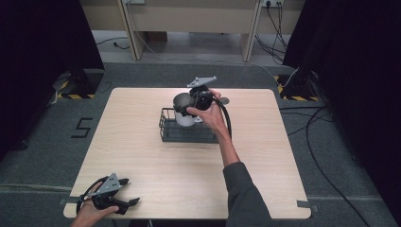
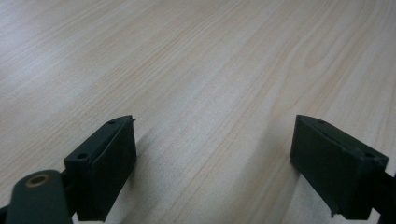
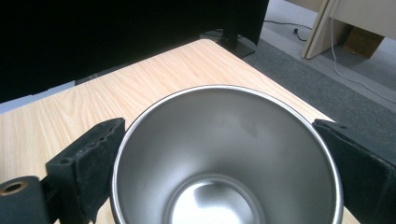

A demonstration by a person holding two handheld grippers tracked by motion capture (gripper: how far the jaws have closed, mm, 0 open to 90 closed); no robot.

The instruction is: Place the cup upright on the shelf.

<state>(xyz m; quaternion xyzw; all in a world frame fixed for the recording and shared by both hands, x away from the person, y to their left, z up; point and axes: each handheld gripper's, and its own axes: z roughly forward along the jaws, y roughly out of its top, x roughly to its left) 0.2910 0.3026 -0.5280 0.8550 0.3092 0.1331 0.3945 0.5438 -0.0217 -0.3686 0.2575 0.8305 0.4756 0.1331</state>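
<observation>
The tabletop (image 1: 142, 151) is a pale wood square, mostly bare, and everything that matters sits toward its far edge, a little right of centre. There a black wire basket (image 1: 187, 132) rests flat on the wood, its long side running parallel to the far edge. It seems the likely place for the cup to be set down or lifted from, since the cup hangs right over its far half.

The steel cup (image 1: 183, 109) stands upright, mouth up, above the basket's far side — whether its base touches the wire floor cannot be told from the high view. The right gripper (image 1: 193, 101) comes at it from the right, the hand reaching well across the table. In the right gripper view the two black jaws stand on either side of the cup's rim (image 3: 224, 154) and press against its outer wall — a grip from outside, which keeps the cup level and its mouth unobstructed.

The left gripper (image 1: 128, 191) waits at the near left corner, resting low over bare wood with its jaws spread wide and nothing between them, well out of the way.
</observation>
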